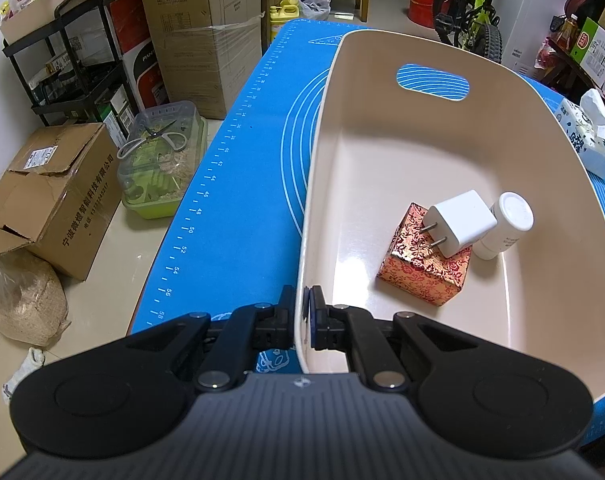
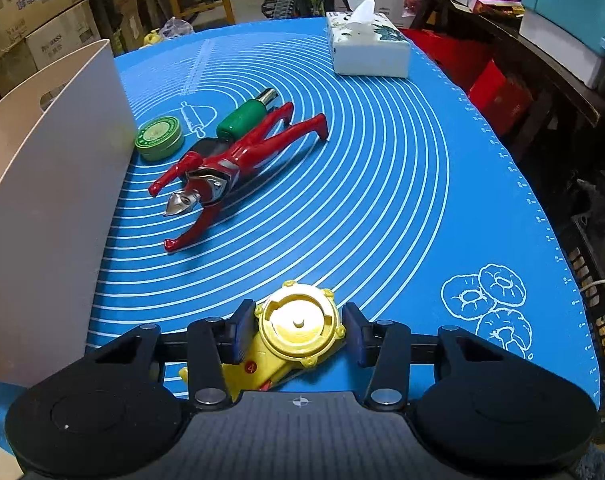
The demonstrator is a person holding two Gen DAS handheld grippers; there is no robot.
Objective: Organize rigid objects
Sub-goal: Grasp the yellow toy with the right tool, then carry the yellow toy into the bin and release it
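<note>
Yellow toy point(image 2: 298, 330) flat on blue mat point(image 2: 382, 200), round head between right gripper point(image 2: 298, 330) fingers, spread and flanking, contact unclear. Long axis back toward the camera, tail hidden under the gripper body. Bin point(image 2: 50, 168) to the left. Left gripper point(image 1: 302, 312) pinching bin rim point(image 1: 302, 280). Inside: charger point(image 1: 460, 222), patterned box point(image 1: 422, 276), bottle point(image 1: 506, 224).

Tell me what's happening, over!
Left tongs clamped on bin rim. Right tongs straddling yellow toy, not visibly squeezing. Red figure, green tin waiting on mat. Path clear.
</note>
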